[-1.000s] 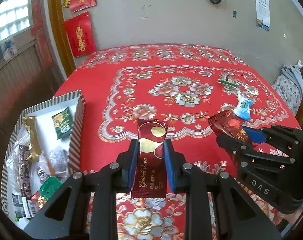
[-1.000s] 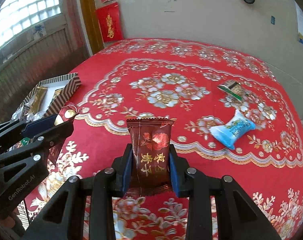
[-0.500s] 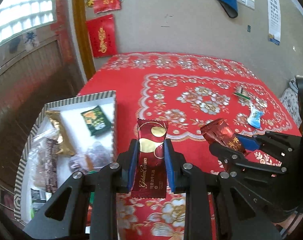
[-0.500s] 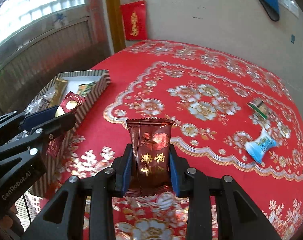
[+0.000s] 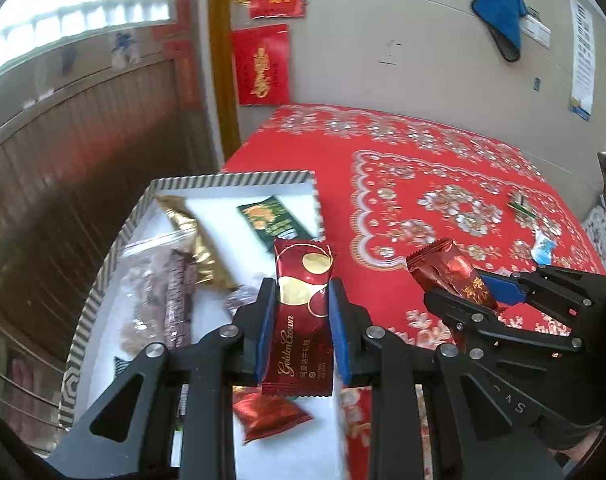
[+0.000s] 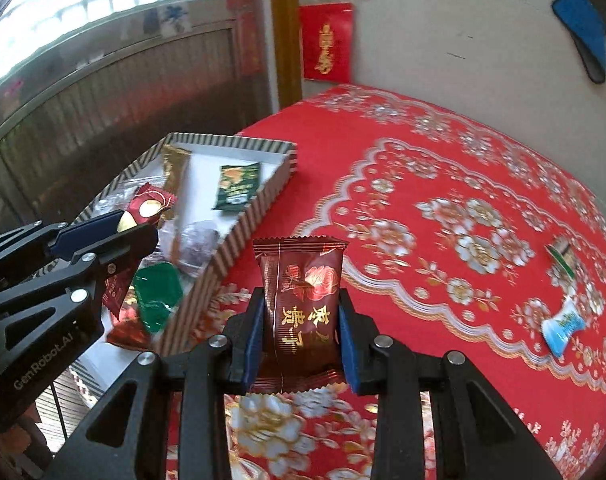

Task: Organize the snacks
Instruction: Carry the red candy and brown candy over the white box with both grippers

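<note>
Left gripper [image 5: 301, 316] jaws clamp Golden Crown bar [image 5: 301, 320] above striped box [image 5: 231, 179]; right gripper [image 6: 299, 334] jaws clamp brown snack packet [image 6: 301, 312]; blue packet [image 6: 563, 326] on worktop [image 6: 443, 152].

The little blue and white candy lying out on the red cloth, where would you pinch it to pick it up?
Across its plump middle, coming from above. The blue and white candy lies flat on the red tablecloth, apart from the green packet, so nothing blocks a descent. Its ends flare into thin crimped fins that would probably slip or fold; the narrower padded centre fits between two fingers. Set the fingers on its long sides.
</note>
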Demonstrator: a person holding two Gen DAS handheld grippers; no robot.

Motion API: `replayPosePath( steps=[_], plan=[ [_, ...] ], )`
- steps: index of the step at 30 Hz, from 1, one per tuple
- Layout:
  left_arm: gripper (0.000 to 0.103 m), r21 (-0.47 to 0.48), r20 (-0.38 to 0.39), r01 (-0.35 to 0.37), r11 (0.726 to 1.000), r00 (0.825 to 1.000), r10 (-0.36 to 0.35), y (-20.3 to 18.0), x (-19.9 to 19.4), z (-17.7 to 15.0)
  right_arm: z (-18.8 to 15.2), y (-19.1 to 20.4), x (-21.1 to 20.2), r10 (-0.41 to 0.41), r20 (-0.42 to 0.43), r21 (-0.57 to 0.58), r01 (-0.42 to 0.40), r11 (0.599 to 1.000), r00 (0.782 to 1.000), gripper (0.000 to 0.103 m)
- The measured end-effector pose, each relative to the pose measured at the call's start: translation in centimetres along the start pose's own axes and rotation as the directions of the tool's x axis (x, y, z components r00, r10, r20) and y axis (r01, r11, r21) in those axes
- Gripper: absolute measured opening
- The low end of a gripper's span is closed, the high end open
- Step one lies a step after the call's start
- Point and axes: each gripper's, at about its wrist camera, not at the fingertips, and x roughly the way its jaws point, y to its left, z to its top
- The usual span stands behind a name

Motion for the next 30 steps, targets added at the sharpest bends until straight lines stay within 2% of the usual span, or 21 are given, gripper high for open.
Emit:
replayPosePath(
  steps=[17, 30],
  plan=[
    [0.028, -0.093, -0.028, -0.054, 0.994, 0.998, 0.052, 5.6, 0.1, -2.5, 2.4, 6.7, 2.5, 0.065, -0.033, -0.119, -0.069, 0.990, 0.997, 0.033],
    [0.028, -0.112, -0.056, -0.093, 0.989, 0.995, 0.087, 7.6, 0.5, -4.3, 2.4, 9.2, 4.4, 0.125, -0.079, -0.126, -0.134, 0.983, 0.989, 0.033]
  ],
)
